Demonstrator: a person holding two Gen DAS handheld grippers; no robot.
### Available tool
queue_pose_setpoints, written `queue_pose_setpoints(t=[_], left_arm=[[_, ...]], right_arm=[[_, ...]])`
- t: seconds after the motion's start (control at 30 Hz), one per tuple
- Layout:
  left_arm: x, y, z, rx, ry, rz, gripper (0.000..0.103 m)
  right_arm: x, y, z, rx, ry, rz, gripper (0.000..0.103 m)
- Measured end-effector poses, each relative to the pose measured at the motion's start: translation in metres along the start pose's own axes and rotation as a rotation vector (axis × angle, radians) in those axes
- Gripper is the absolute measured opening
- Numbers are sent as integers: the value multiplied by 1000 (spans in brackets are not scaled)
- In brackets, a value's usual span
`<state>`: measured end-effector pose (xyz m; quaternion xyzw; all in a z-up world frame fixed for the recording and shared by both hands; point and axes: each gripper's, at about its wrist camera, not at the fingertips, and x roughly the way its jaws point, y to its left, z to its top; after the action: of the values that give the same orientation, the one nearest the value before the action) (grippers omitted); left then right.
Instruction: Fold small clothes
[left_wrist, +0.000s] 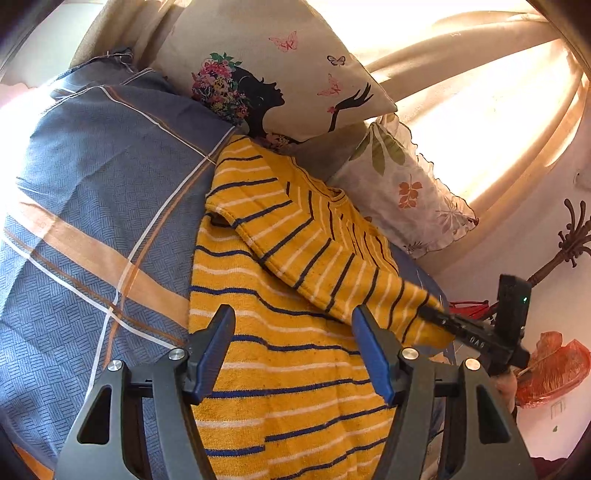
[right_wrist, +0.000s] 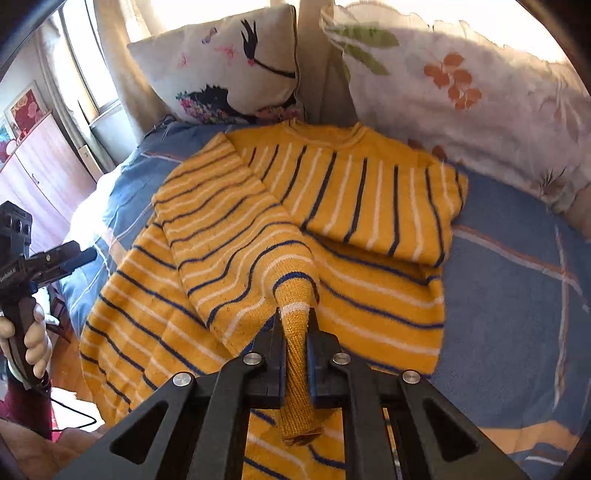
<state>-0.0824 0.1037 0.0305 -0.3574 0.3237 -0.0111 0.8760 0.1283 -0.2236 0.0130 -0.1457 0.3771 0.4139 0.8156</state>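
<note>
A yellow sweater (right_wrist: 369, 206) with blue and white stripes lies on the blue bedspread (right_wrist: 517, 288), collar toward the pillows. One sleeve is folded flat across the chest. My right gripper (right_wrist: 295, 314) is shut on the ribbed cuff (right_wrist: 297, 354) of the other sleeve and holds it over the sweater's body. In the left wrist view the sweater (left_wrist: 288, 369) fills the middle. My left gripper (left_wrist: 293, 314) is open and empty just above the lower body. The right gripper (left_wrist: 428, 314) shows there at the right, with the cuff in it.
Two pillows lean at the head of the bed: one printed with a woman's silhouette (right_wrist: 229, 70) and one with leaves (right_wrist: 461, 85). Sunlit curtains (left_wrist: 480, 74) hang behind. A wooden cabinet (right_wrist: 40, 162) stands left of the bed. The left gripper and hand (right_wrist: 26, 288) show at the left edge.
</note>
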Motion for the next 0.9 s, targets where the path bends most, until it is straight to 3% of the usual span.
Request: queue_pose_setpoints(t=[0.13, 0.23, 0.3, 0.37, 0.4, 0.43, 0.47, 0.53, 0.67, 0.77, 0.9], left_arm=[[3, -2, -1, 11, 5, 8, 64], [5, -4, -3, 17, 9, 20, 64], [6, -2, -4, 8, 11, 26, 64], [6, 0, -3, -2, 13, 33, 64], [5, 1, -4, -1, 11, 38, 64], [3, 2, -4, 3, 9, 44, 64], [2, 3, -3, 8, 8, 51, 64], [3, 6, -2, 6, 8, 64, 64], [14, 10, -1, -12, 21, 67, 64], [24, 5, -6, -6, 36, 65, 64], [26, -6, -13, 30, 32, 71, 64]], right_arm=[[-24, -14, 52, -11, -122, -60, 9], [-14, -44, 84, 34, -153, -136, 9], [15, -72, 95, 74, -97, -175, 10], [57, -99, 93, 113, 32, -209, 18], [74, -110, 88, 131, 92, -291, 22], [82, -116, 81, 138, 108, -354, 27], [80, -118, 75, 145, 87, -359, 33], [64, -117, 67, 173, 11, -310, 38], [32, -104, 70, 172, -90, -267, 38], [26, -89, 81, 201, -140, -82, 38], [57, -52, 106, 232, -121, 163, 38]])
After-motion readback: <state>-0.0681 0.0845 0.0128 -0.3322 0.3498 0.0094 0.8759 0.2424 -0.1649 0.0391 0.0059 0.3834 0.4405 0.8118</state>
